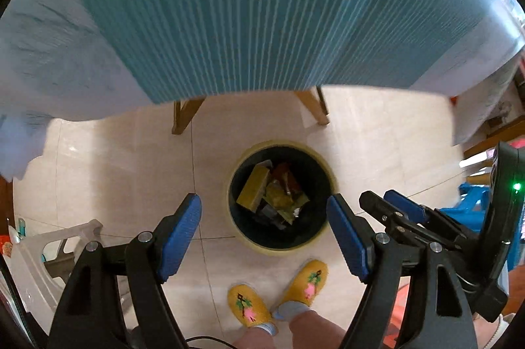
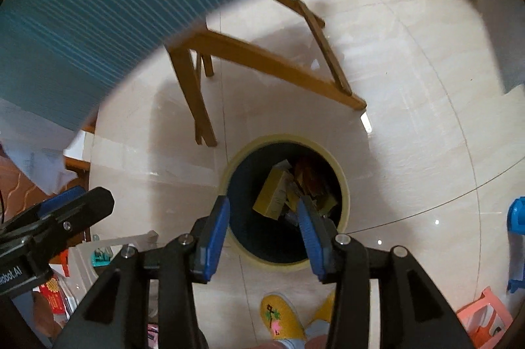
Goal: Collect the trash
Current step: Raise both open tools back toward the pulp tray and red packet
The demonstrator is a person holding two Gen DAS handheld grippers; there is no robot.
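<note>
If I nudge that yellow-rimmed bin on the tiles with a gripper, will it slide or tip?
The bin probably slides, since the tiles look glossy. It looks light: thin wall, only boxes and wrappers inside. A push at the rim could tip it; push low.

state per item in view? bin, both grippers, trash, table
trash bin: upright on the floor, open top, partly filled
trash: yellow box and wrappers lying inside the bin
left hand-held gripper: open, empty, above the bin
right hand-held gripper: open, nothing between the pads, above the bin
table: teal striped cloth over it, wooden legs showing
</note>
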